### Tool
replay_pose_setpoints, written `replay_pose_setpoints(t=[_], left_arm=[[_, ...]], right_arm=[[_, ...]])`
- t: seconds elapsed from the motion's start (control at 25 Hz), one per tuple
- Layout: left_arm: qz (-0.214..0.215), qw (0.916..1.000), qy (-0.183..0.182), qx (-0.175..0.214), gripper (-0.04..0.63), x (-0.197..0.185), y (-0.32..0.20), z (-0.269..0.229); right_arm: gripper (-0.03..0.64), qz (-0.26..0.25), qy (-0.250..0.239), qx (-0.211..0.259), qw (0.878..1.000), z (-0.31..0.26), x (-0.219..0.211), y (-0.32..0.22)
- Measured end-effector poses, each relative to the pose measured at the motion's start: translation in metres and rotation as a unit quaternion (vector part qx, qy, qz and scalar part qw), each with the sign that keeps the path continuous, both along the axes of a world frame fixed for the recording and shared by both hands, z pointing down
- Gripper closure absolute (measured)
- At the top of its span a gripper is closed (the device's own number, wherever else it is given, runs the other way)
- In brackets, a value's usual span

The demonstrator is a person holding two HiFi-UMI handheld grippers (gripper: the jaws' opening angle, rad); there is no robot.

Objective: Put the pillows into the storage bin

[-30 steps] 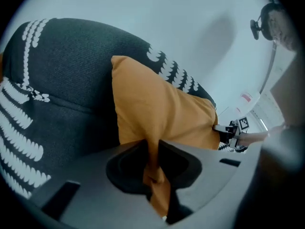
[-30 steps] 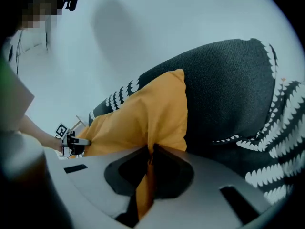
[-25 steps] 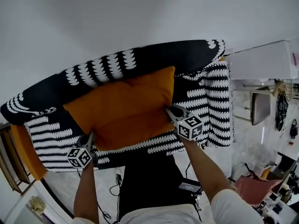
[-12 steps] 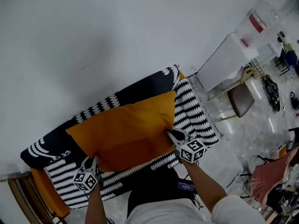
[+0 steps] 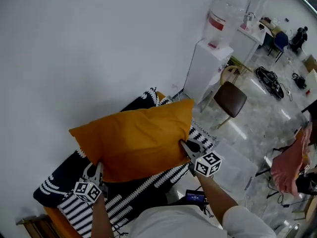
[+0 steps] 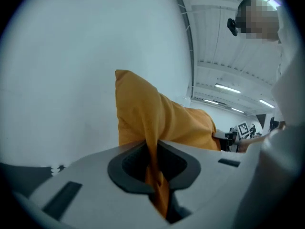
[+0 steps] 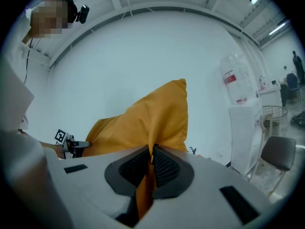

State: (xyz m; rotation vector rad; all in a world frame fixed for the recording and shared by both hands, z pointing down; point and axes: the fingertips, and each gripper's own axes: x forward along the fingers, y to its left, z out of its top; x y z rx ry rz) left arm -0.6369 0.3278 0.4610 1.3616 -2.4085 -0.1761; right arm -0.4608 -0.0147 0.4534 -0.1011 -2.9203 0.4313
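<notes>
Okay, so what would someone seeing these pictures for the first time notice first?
The big orange pillow, held up in mid-frame with the left gripper and right gripper each clamped on a lower corner. Below it lies the black-and-white patterned sofa, and a white water dispenser stands against the wall at upper right.

No writing can be read anywhere. The water bottle [image 5: 218, 21] at the upper right of the head view bears a red label [image 5: 216, 23], too small to make out. The cubes on the left tool [image 5: 94, 168] and the right tool [image 5: 184, 145] show only black-and-white square patterns, no letters or digits.
</notes>
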Motion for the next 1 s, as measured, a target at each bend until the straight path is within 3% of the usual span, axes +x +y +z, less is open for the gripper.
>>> replay_pose_setpoints(t=[0.24,0.48,0.72,1.0], left_arm=[[0.071,0.9968,-0.031,0.018,0.552,0.084,-0.079,-0.055],[0.163,0.9855,-0.037,0.026,0.552,0.191,-0.173,-0.069],[0.246,0.9680,-0.041,0.030,0.552,0.283,-0.265,-0.064],[0.342,0.9383,-0.039,0.031,0.551,0.379,-0.357,-0.064]], right_arm=[[0.580,0.070,-0.036,0.006,0.997,-0.040,0.136,-0.049],[0.580,0.158,-0.051,0.018,0.986,-0.054,0.293,-0.097],[0.580,0.242,-0.058,0.027,0.968,-0.046,0.427,-0.139],[0.580,0.338,-0.069,0.024,0.938,-0.039,0.559,-0.166]])
